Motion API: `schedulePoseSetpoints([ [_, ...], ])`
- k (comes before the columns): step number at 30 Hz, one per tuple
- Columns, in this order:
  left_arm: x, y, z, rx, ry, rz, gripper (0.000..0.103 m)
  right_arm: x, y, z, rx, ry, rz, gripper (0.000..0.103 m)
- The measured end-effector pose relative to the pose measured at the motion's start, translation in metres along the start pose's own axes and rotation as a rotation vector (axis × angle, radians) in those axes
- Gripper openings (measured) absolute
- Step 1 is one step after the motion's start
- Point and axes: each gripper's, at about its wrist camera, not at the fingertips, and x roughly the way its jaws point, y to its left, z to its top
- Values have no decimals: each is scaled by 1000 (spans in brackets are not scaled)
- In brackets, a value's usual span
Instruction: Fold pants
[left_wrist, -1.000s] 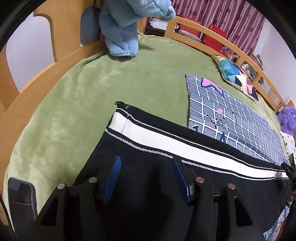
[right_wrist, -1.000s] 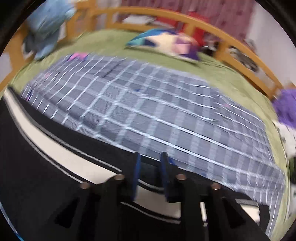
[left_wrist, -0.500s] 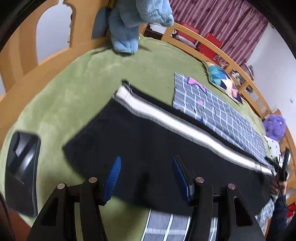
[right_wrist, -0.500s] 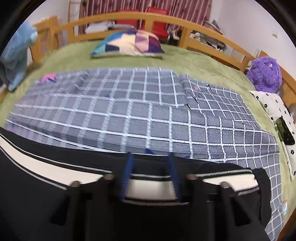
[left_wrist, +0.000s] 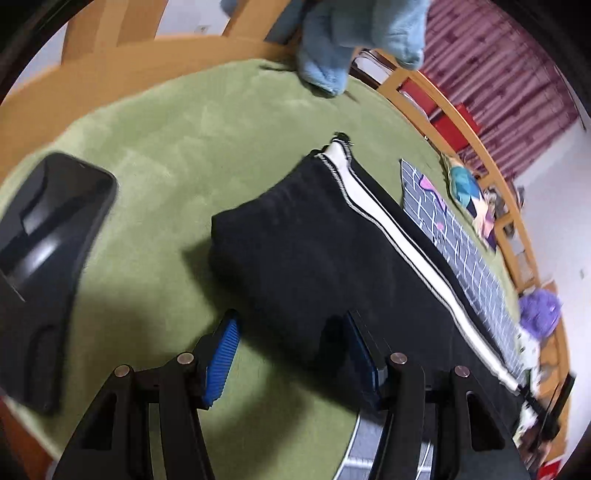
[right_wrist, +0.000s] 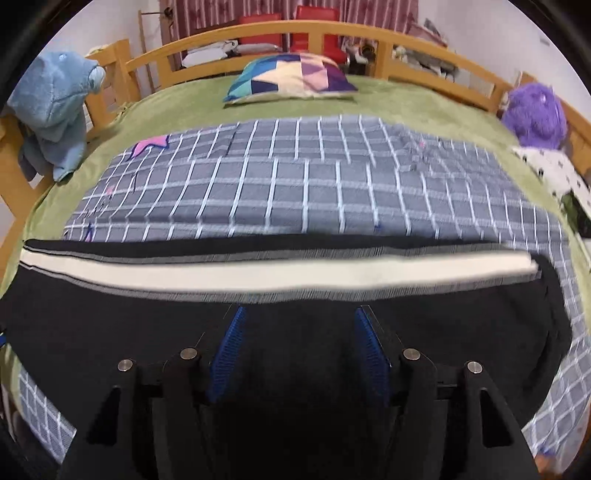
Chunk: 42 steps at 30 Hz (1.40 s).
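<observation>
Black pants (left_wrist: 332, 251) with a white side stripe (left_wrist: 399, 229) lie stretched across the green bed, folded lengthwise. In the right wrist view the pants (right_wrist: 295, 332) span the frame under the stripe (right_wrist: 277, 273). My left gripper (left_wrist: 291, 332) is open and empty, just above the pants' near edge at their left end. My right gripper (right_wrist: 299, 328) is open and empty, over the black cloth near the middle.
A grey checked sheet (right_wrist: 295, 184) lies beyond the pants. A black phone stand (left_wrist: 44, 236) sits at the left on the green blanket (left_wrist: 184, 129). A blue plush (right_wrist: 55, 110) hangs on the wooden rail; a patchwork pillow (right_wrist: 291, 74) and purple plush (right_wrist: 535, 114) lie further back.
My right gripper opened and let go of the pants, then pulled back. My left gripper drew back and swung left, so the pants' end and the phone stand show fully.
</observation>
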Motion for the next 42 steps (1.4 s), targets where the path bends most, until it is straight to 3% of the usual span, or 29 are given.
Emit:
schedulePoseSetpoints([
  [5, 19, 2, 11, -21, -16, -74, 53, -4, 10, -27, 10, 45, -18, 61],
  [10, 26, 3, 17, -85, -60, -76, 51, -12, 1, -48, 98, 69, 52, 61],
  [12, 25, 4, 19, -120, -83, -43, 32, -13, -3, -55, 123, 69, 75, 61],
  [15, 18, 4, 27, -133, -78, -31, 15, -13, -7, -64, 140, 74, 85, 59],
  [18, 1, -18, 35, -45, -108, -1, 12, -17, -13, -69, 146, 64, 112, 57],
  [21, -25, -75, 35, 139, -184, 38, 11, -25, -19, -72, 136, 34, 139, 57],
  [24, -41, -142, 24, 291, -208, 15, 11, -33, -29, -75, 126, 4, 165, 57],
  [30, -48, -276, -41, 541, -203, -93, 10, -35, -60, -84, 115, -35, 208, 55],
  [35, -18, -370, -122, 694, -74, -237, 10, -30, -93, -92, 114, -36, 180, 51],
  [38, 8, -399, -167, 731, 22, -298, 11, -30, -112, -102, 127, -34, 171, 51],
  [40, 32, -408, -200, 753, 99, -303, 11, -31, -121, -108, 141, -33, 177, 51],
  [42, 57, -410, -230, 782, 175, -223, 15, -31, -130, -114, 162, -32, 188, 51],
])
